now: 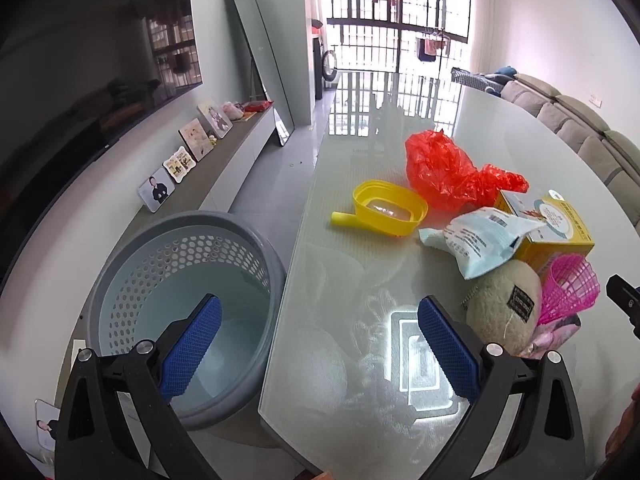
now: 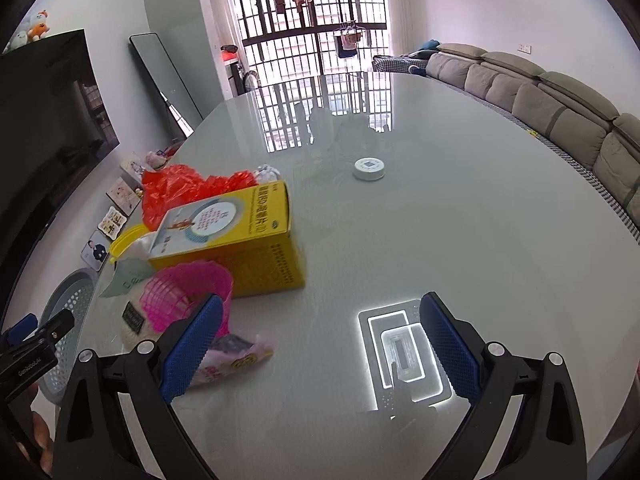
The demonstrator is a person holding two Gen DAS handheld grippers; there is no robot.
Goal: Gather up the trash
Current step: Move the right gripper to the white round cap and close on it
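A pile of items lies on the glass table [image 1: 360, 240]: a red plastic bag [image 1: 444, 168], a yellow scoop-shaped dish [image 1: 388, 208], a pale blue wrapper [image 1: 480, 240], a yellow box [image 1: 552, 224], a pink mesh cup [image 1: 572, 284] and a beige plush ball [image 1: 504, 308]. My left gripper [image 1: 320, 348] is open and empty, above the table's left edge, beside the grey perforated bin [image 1: 180, 300] on the floor. My right gripper [image 2: 320, 344] is open and empty above the table, right of the pink cup [image 2: 188, 296], yellow box [image 2: 236, 240] and a pink wrapper [image 2: 232, 360].
A white round puck [image 2: 369, 168] sits mid-table. A TV [image 1: 80, 80], a low cabinet with photo frames [image 1: 192, 144] and a leaning mirror [image 1: 260, 60] line the left wall. A grey sofa [image 2: 560, 112] runs along the right.
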